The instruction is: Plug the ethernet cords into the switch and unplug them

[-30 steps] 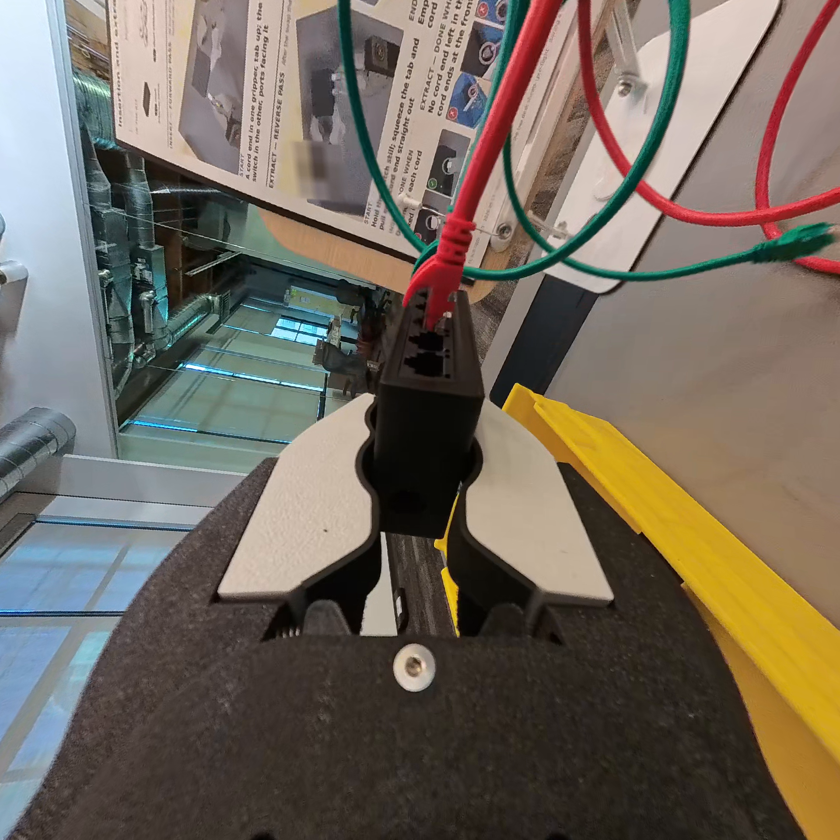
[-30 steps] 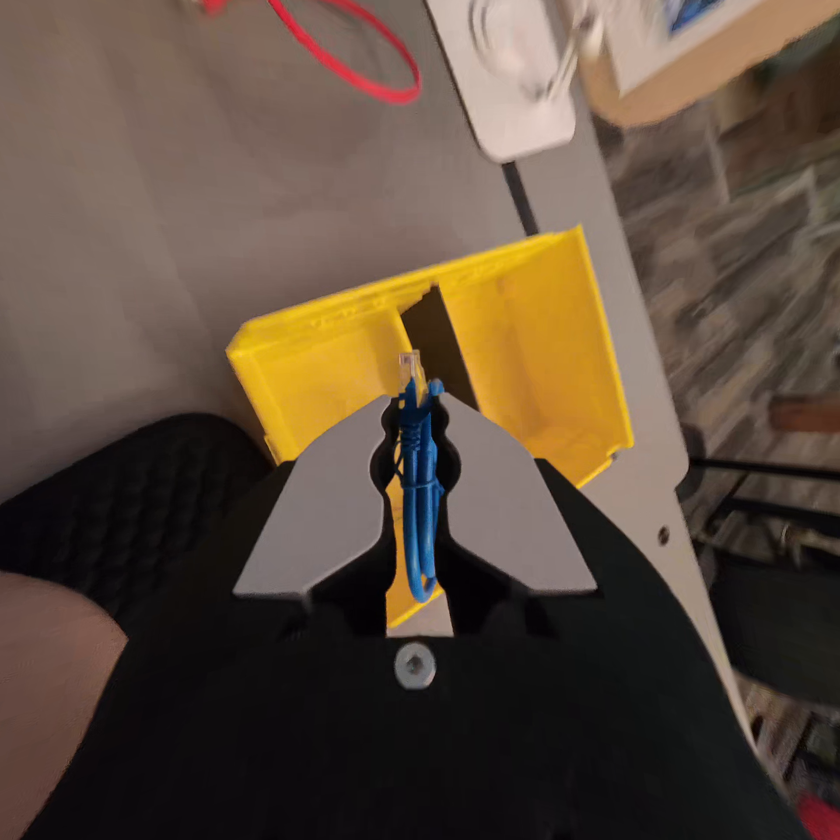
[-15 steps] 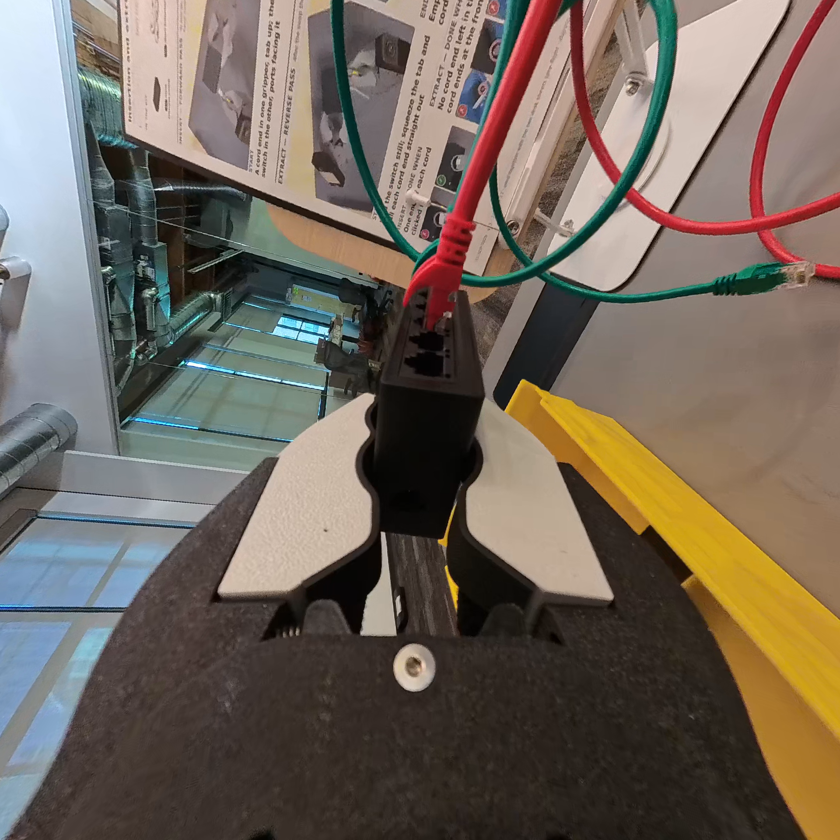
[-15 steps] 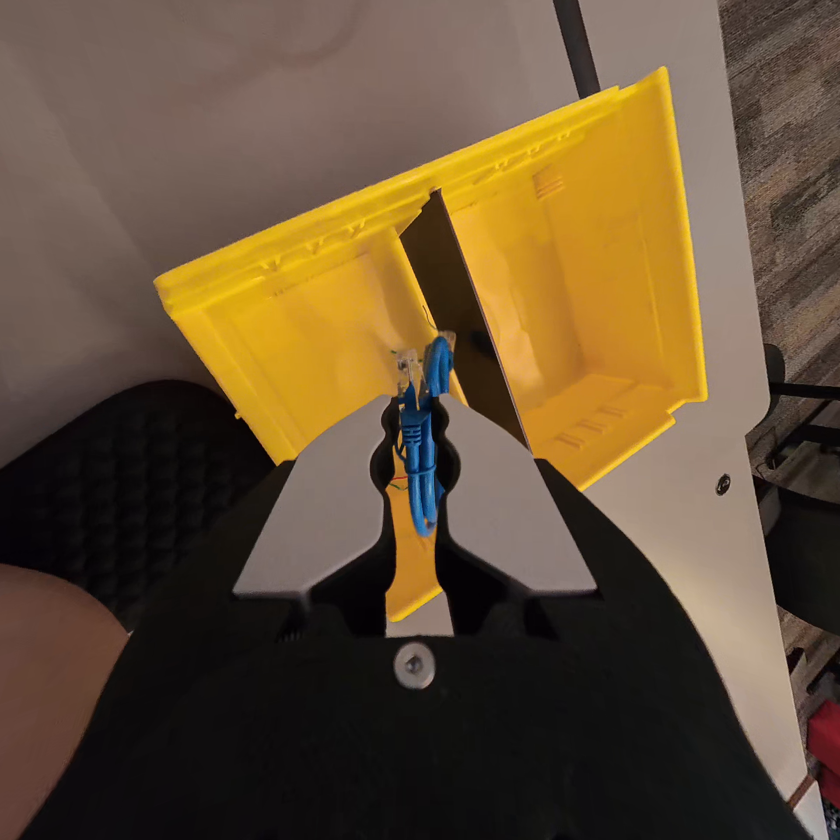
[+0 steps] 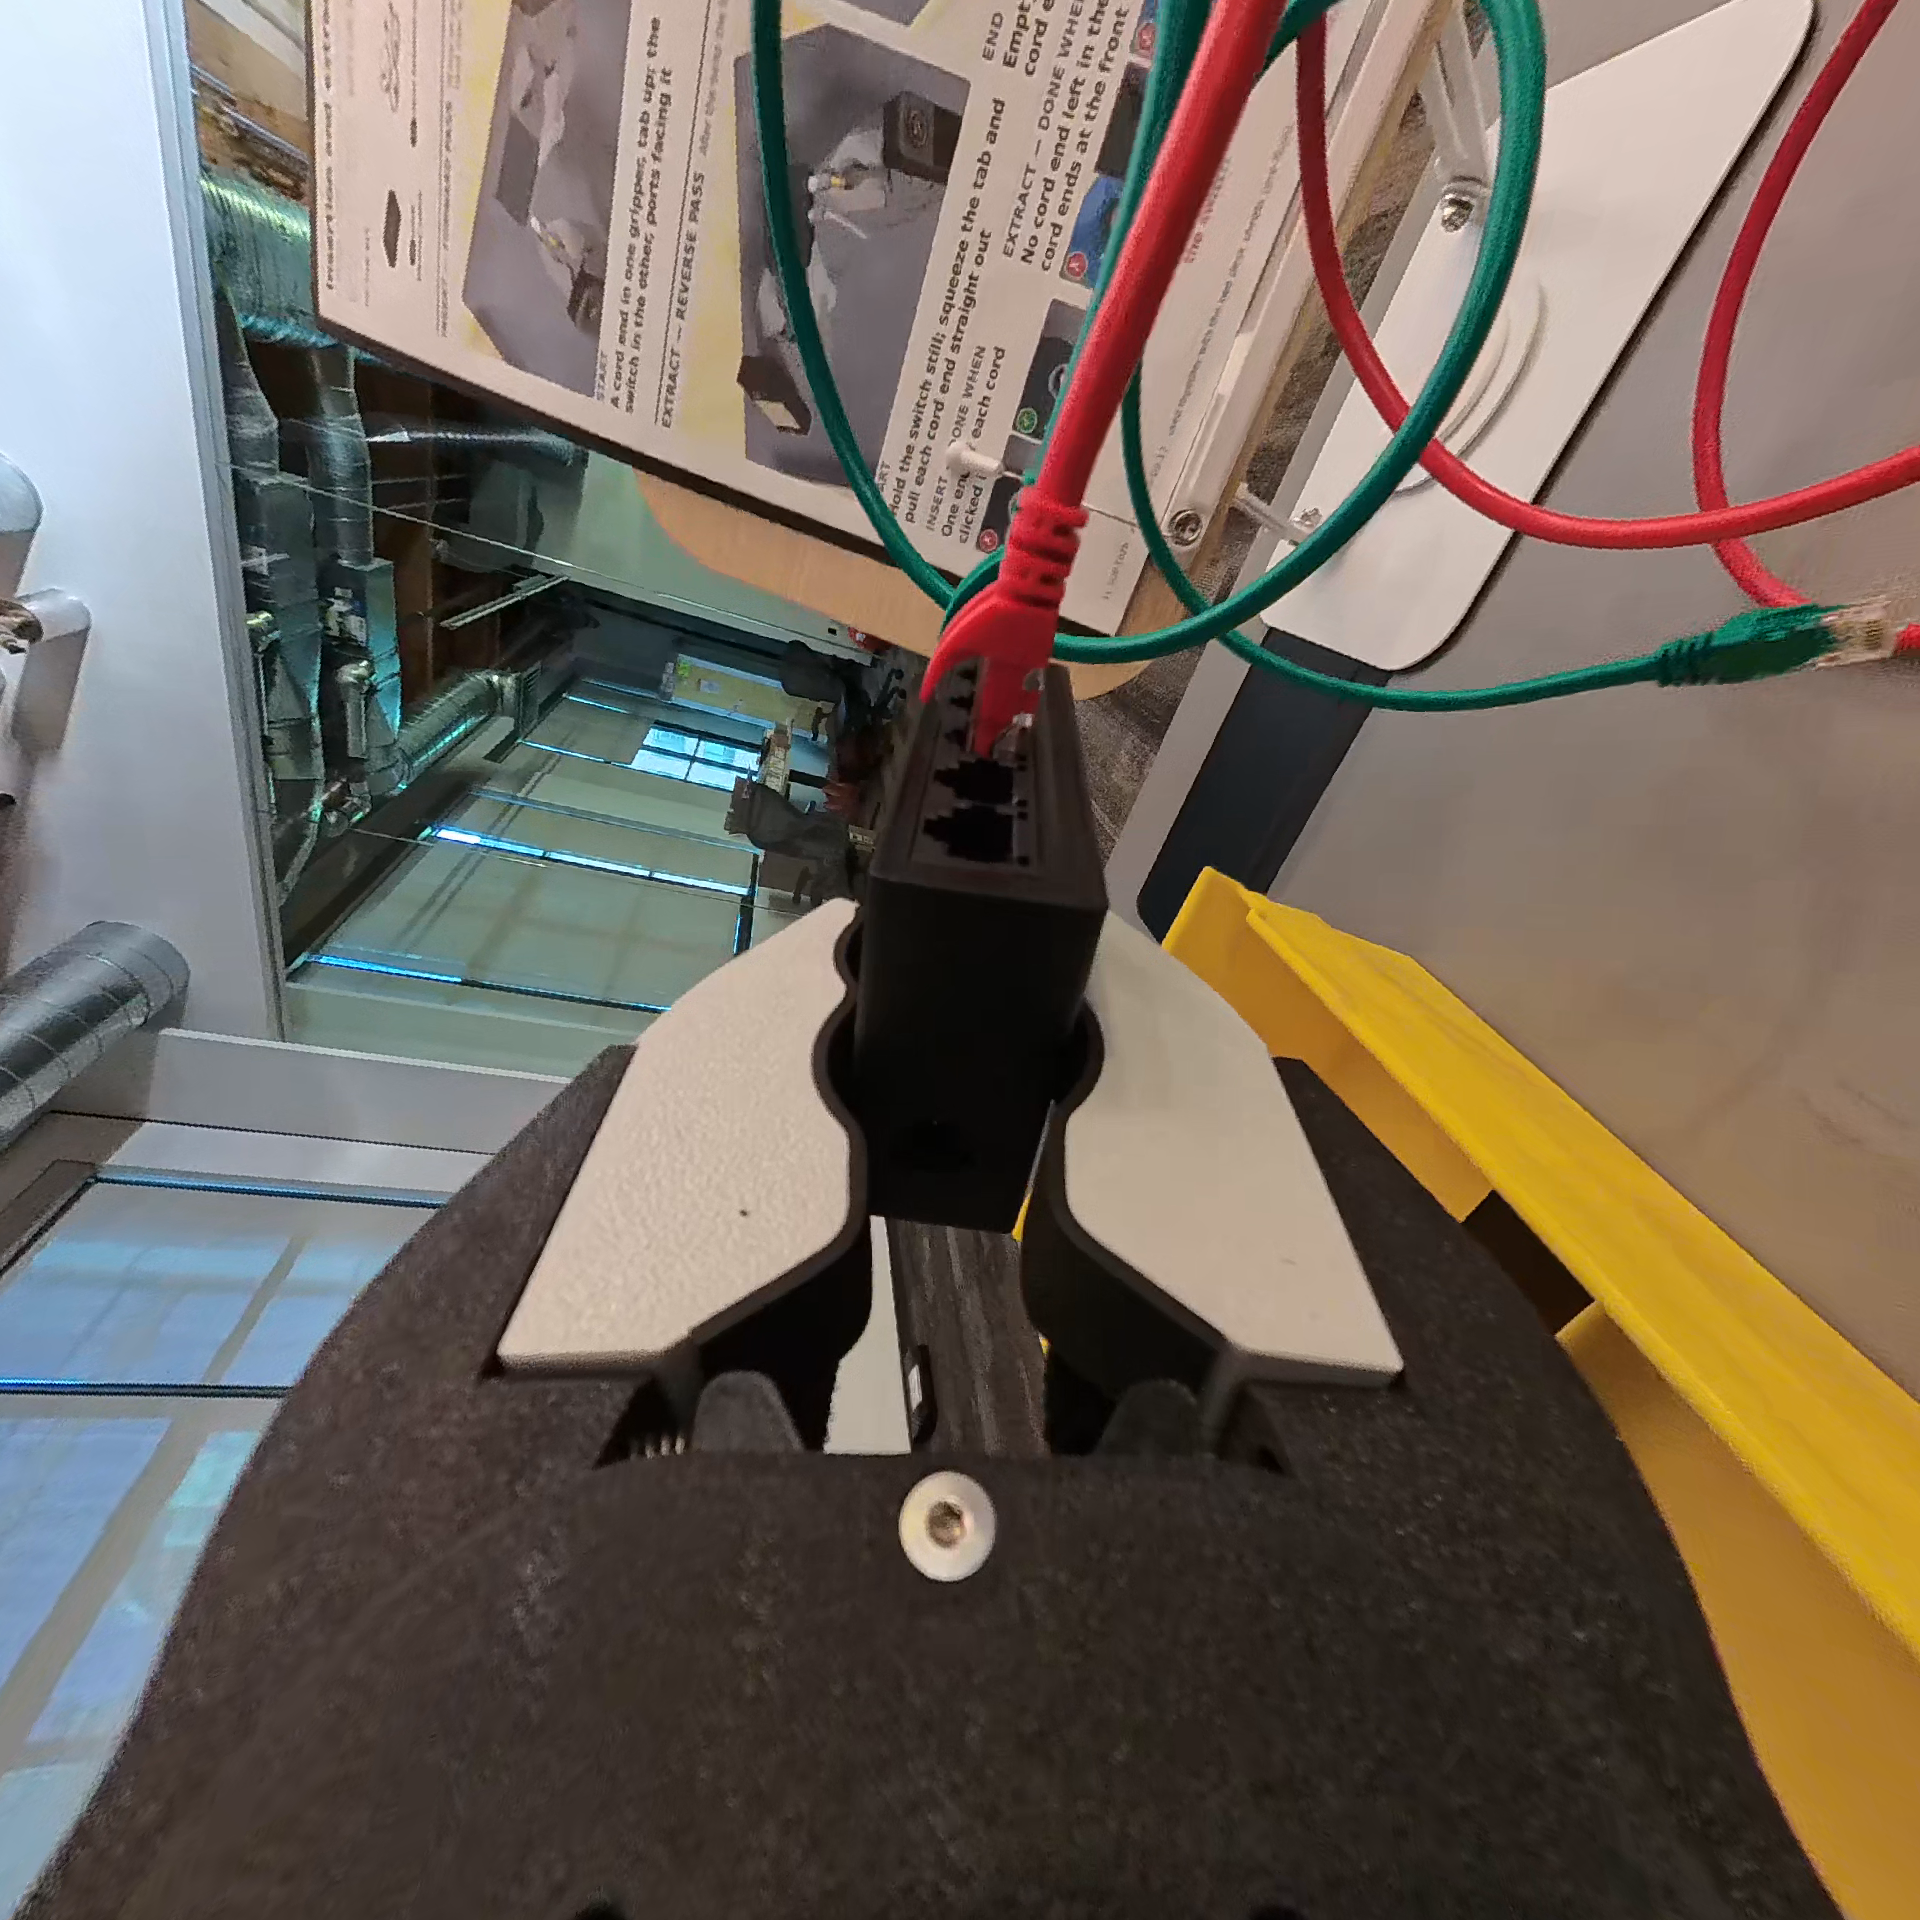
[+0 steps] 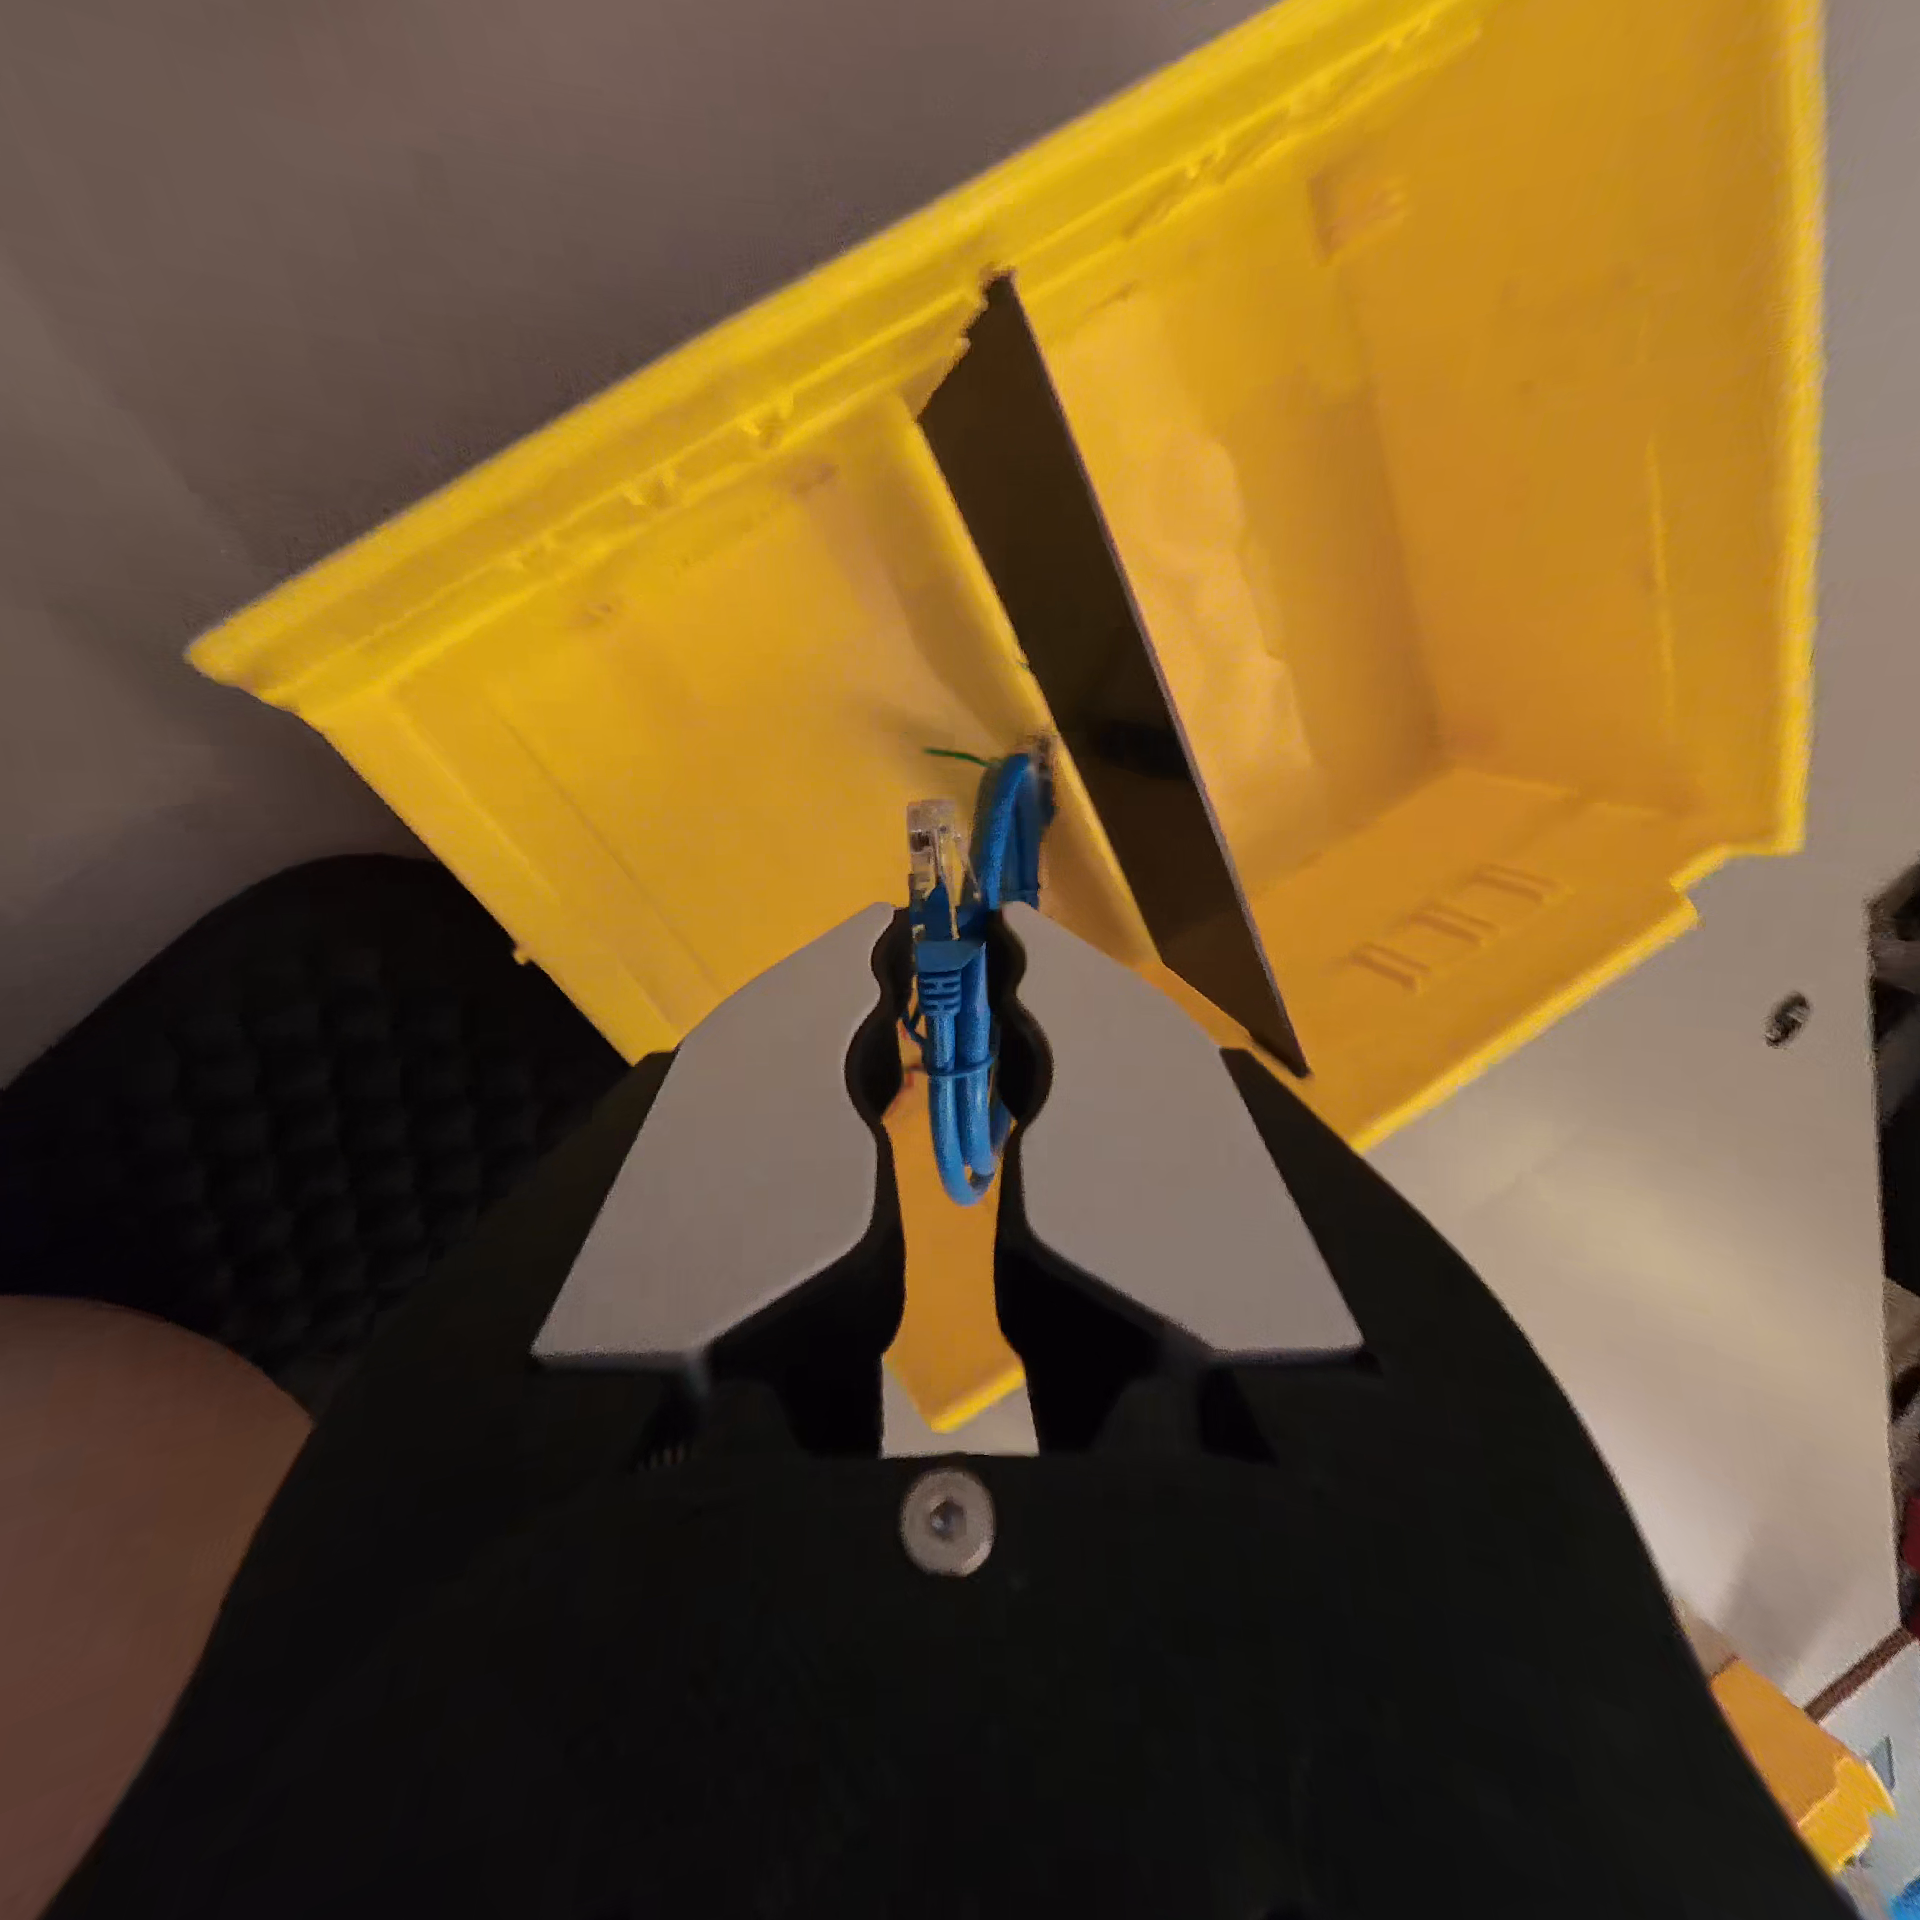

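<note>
My left gripper (image 5: 971,925) is shut on the black switch (image 5: 977,966), held up with its ports facing away. A red cord (image 5: 1132,312) is plugged into a far port by its red boot (image 5: 1023,592). A green cord (image 5: 1455,436) loops behind it; whether it is plugged in is hidden. Its free green plug (image 5: 1766,649) lies on the grey table. My right gripper (image 6: 951,909) is shut on a bundled blue cord (image 6: 961,997), with its clear plug (image 6: 935,842) sticking out over the yellow bin (image 6: 644,707).
The yellow bin has a black divider (image 6: 1101,665) and two compartments; its rim also shows in the left wrist view (image 5: 1558,1195). A white stand base (image 5: 1558,343) and an instruction poster (image 5: 675,239) stand beyond the switch. A person's arm (image 6: 114,1558) is at lower left. Across from one pair of fingers to the other is roughly 50 centimeters.
My right gripper has moved closer to the yellow bin with the blue cord, so the bin fills more of the view. The left gripper and switch have shifted only slightly.
</note>
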The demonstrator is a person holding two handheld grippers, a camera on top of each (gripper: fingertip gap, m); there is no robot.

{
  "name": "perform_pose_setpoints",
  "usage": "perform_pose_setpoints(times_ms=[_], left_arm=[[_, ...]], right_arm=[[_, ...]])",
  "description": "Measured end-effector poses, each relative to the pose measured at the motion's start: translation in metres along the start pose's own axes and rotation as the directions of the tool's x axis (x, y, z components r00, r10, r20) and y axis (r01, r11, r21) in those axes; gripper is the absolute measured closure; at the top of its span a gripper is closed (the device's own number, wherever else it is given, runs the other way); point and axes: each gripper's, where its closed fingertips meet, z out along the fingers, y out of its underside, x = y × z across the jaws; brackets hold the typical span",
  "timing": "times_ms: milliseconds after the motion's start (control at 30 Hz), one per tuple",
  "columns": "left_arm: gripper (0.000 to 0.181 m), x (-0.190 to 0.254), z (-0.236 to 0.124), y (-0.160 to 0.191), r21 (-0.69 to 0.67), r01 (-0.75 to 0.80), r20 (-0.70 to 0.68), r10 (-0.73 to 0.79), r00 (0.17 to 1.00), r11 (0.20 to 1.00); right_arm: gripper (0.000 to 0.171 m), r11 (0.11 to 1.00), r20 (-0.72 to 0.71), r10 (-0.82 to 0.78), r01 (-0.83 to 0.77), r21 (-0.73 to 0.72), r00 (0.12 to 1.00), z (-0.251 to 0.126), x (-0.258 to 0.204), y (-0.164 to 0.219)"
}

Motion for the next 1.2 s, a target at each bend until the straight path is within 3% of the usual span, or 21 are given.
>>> perform_pose_setpoints(times_ms=[167,267,500,700,800,900,1000,1100,1200], left_arm=[[0.151,0.005,-0.001,-0.009,0.022,-0.016,-0.007,0.016,1.000,1.000],[0.151,0.009,0.000,-0.013,0.031,-0.027,-0.014,0.027,1.000,0.999],[0.151,0.010,-0.001,-0.015,0.032,-0.026,-0.019,0.027,0.999,0.999],[0.151,0.013,-0.002,-0.018,0.037,-0.038,-0.023,0.039,0.999,0.999],[0.151,0.015,-0.004,-0.024,0.062,-0.032,-0.033,0.034,0.999,0.998],[0.151,0.021,-0.009,-0.037,0.109,-0.022,-0.056,0.028,0.998,0.994],[0.151,0.031,-0.017,-0.057,0.165,-0.041,-0.070,0.054,0.996,0.985],[0.151,0.044,-0.026,-0.077,0.210,-0.085,-0.077,0.103,0.992,0.974],[0.151,0.055,-0.033,-0.091,0.223,-0.122,-0.078,0.142,0.987,0.967]], right_arm=[[0.156,0.998,0.208,-0.055,0.055,0.008,0.977,0.025,-0.035,-0.029],[0.156,0.996,0.250,-0.091,0.091,0.014,0.964,0.030,-0.042,-0.031],[0.153,0.990,0.278,-0.100,0.068,0.124,0.955,0.020,-0.038,-0.032],[0.153,0.926,0.200,-0.202,0.121,0.357,0.959,-0.010,-0.034,-0.053],[0.152,0.776,-0.046,-0.314,0.285,0.562,0.948,-0.052,-0.032,-0.093],[0.148,0.469,-0.338,-0.311,0.453,0.758,0.888,-0.119,-0.052,-0.156],[0.143,0.225,-0.547,-0.261,0.601,0.767,0.796,-0.159,-0.093,-0.200],[0.143,0.162,-0.727,-0.255,0.769,0.618,0.638,-0.155,-0.127,-0.222],[0.142,0.169,-0.747,-0.282,0.797,0.579,0.602,-0.146,-0.149,-0.237]])
